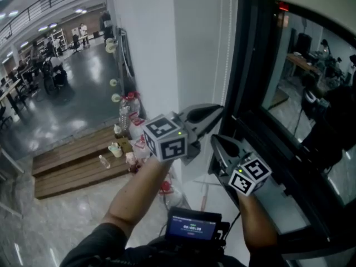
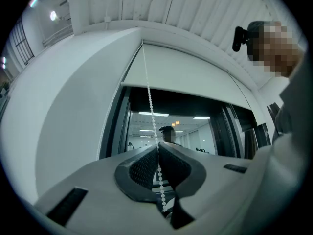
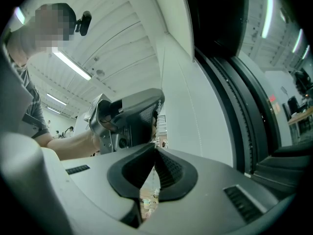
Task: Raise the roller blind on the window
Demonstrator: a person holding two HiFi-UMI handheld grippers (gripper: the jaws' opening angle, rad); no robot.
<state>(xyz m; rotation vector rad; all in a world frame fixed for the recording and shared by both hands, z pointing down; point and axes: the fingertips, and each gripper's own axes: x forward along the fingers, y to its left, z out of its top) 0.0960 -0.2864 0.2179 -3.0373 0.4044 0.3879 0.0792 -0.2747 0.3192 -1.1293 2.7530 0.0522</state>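
Note:
The white roller blind [image 2: 188, 77] hangs partway down over the dark window [image 1: 303, 99]. Its white bead chain [image 2: 148, 99] drops from the blind's left end, along the white wall [image 1: 226, 49]. My left gripper [image 2: 157, 145] is shut on the chain, which runs between its pads. In the head view it [image 1: 218, 110] points at the window frame. My right gripper [image 1: 214, 139] sits just below and to the right of it. It [image 3: 155, 147] is shut, with a thin beaded line showing between its pads, and the left gripper [image 3: 155, 102] is right above it.
A white sill [image 1: 272, 204] runs under the window at the right. Down to the left, a low wooden platform [image 1: 72, 168] carries bottles and a water jug [image 1: 129, 107]. A small screen [image 1: 192, 227] sits at my chest.

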